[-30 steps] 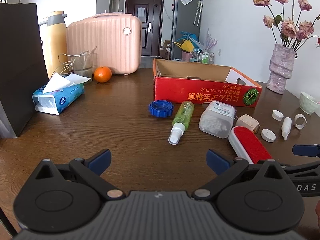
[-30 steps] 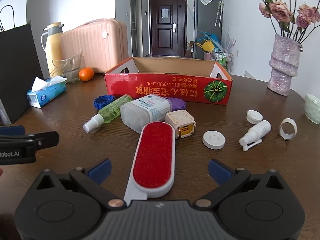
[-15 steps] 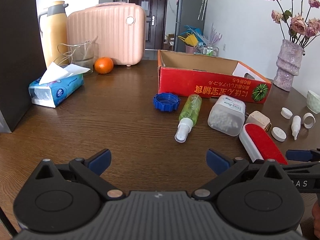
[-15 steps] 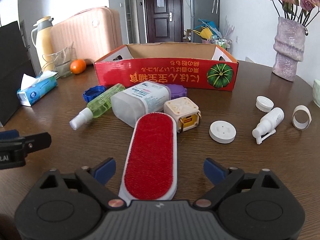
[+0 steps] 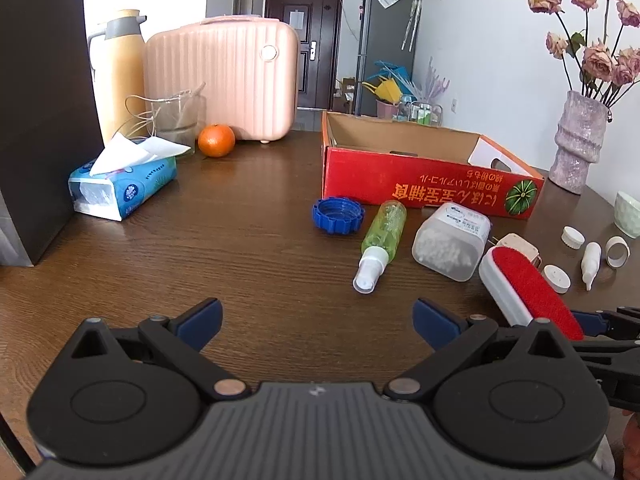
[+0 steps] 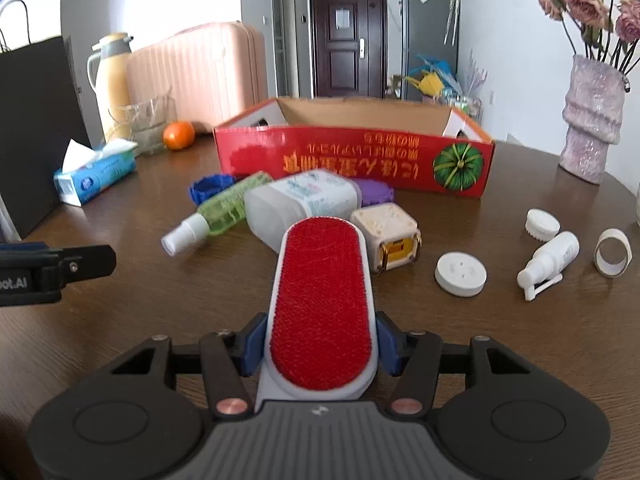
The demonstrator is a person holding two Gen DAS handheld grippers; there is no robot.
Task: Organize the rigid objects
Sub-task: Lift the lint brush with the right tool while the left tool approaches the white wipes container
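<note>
My right gripper [image 6: 320,346] is shut on the red lint brush [image 6: 322,300], its blue pads against the brush's white sides. The brush also shows in the left wrist view [image 5: 528,292]. My left gripper [image 5: 316,316] is open and empty over bare table. In front of the red cardboard box [image 6: 352,156] lie a green spray bottle [image 6: 220,212], a clear plastic jar [image 6: 304,204], a blue lid [image 6: 210,188], a purple lid [image 6: 374,192], a beige cube [image 6: 388,236], a white disc [image 6: 460,274], a small white spray bottle [image 6: 550,260], a white cap [image 6: 542,224] and a tape ring [image 6: 612,252].
A tissue pack [image 5: 124,184], orange [image 5: 216,140], glass jug [image 5: 176,124], yellow thermos [image 5: 120,76] and pink suitcase [image 5: 224,80] stand at the back left. A black bag [image 5: 36,120] is at the far left. A vase with flowers [image 5: 580,144] and a pale bowl [image 5: 628,214] stand at the right.
My right gripper has moved forward and closed on the lint brush. The left gripper has stayed open and shifted slightly.
</note>
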